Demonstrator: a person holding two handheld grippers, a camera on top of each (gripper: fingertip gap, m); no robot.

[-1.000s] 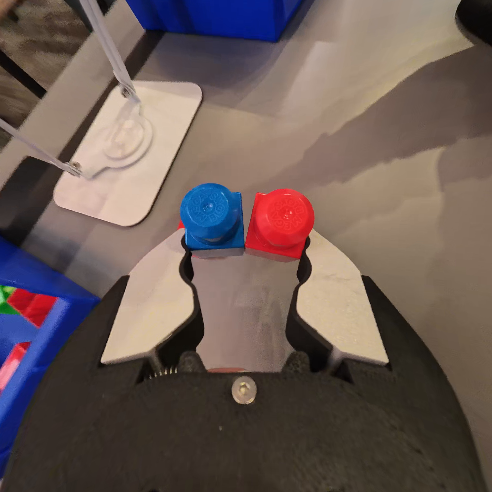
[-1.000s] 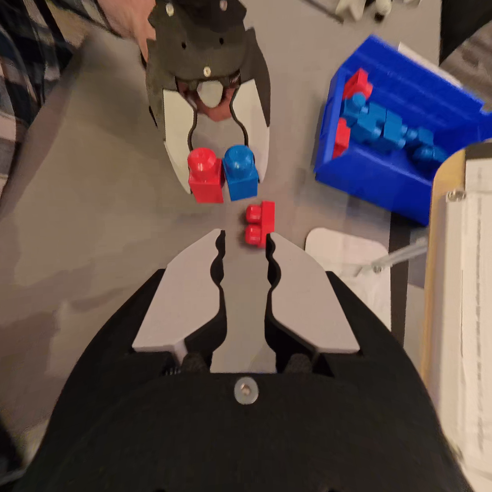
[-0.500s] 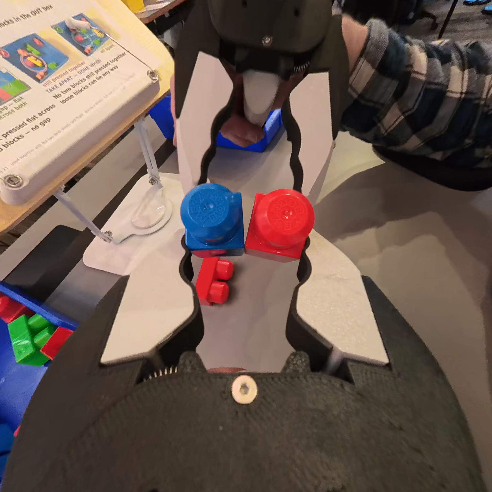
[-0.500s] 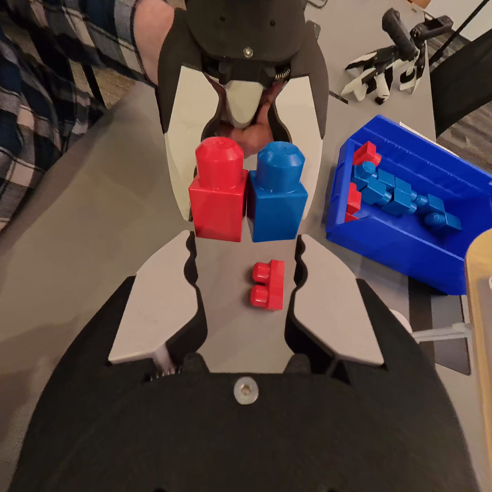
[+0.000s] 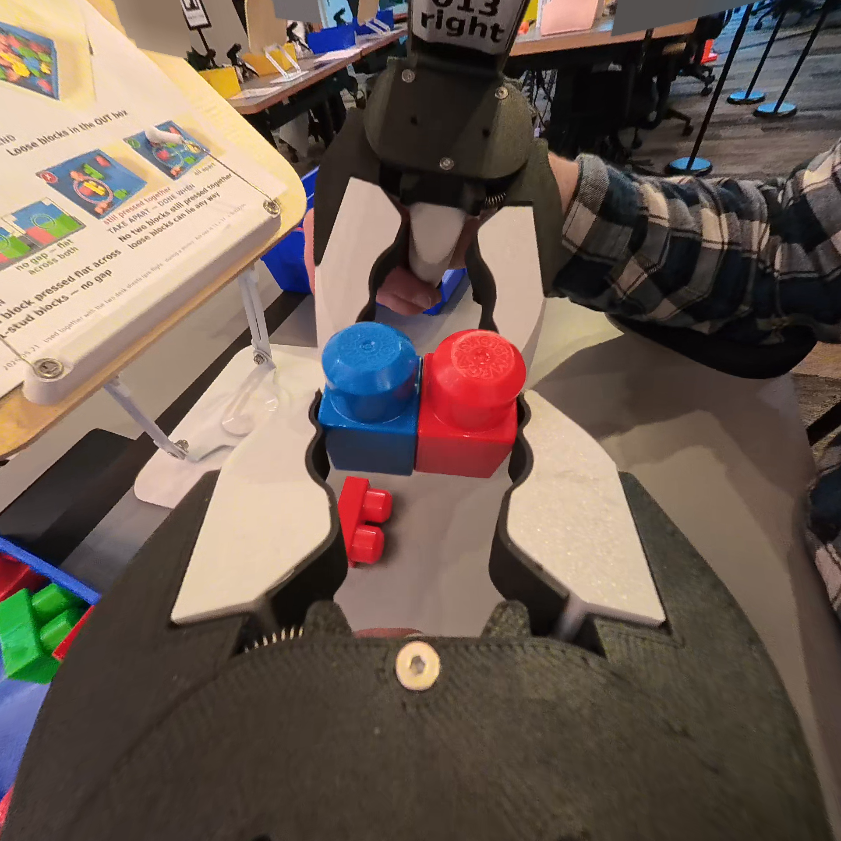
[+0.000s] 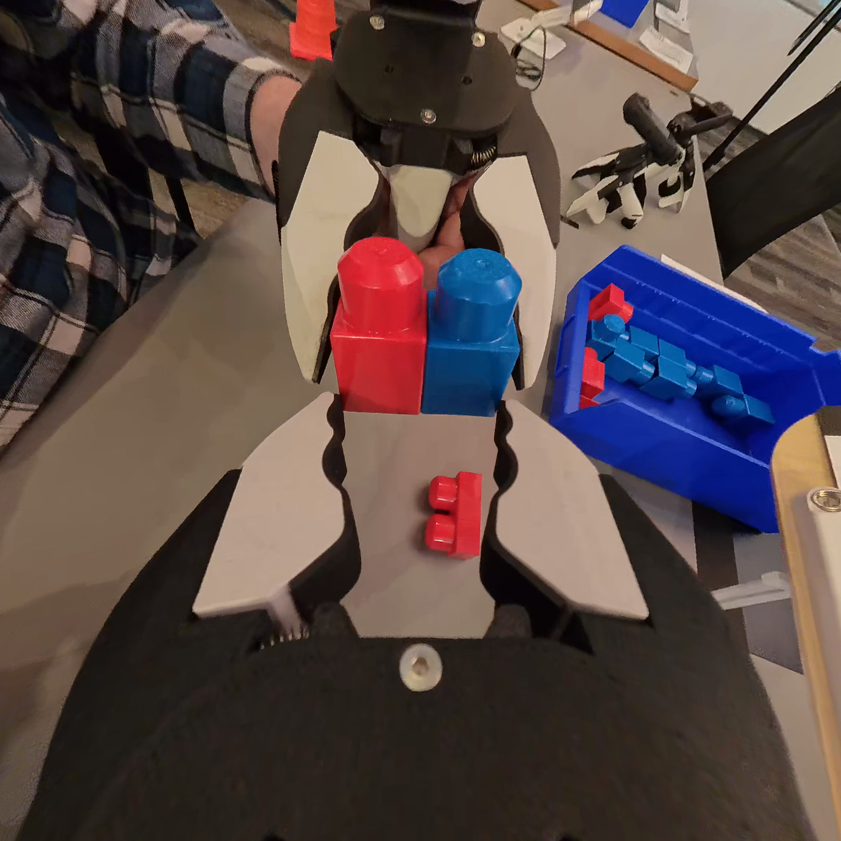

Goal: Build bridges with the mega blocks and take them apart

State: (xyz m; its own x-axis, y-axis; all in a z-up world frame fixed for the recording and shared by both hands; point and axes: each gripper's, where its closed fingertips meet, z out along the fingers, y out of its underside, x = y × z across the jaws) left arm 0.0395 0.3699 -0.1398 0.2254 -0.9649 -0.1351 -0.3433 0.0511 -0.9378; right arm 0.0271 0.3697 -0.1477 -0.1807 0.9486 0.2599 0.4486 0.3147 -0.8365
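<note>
The right gripper (image 6: pixel 418 409) came in toward the blue block (image 6: pixel 468 359) and red block (image 6: pixel 377 355) held side by side, until its fingers (image 6: pixel 291 459) reached just under them. A second before, those fingers were narrow beside the two-stud red block (image 6: pixel 455 514) on the tabletop (image 6: pixel 136 432); they spread wide, and that block now lay between them, untouched. The left gripper (image 5: pixel 418 428) tipped up from the tabletop toward the right one.

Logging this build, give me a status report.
Left tool clamps blue single-stud block and red single-stud block side by side. Right tool open, facing them. Red two-stud block on grey table below.
</note>
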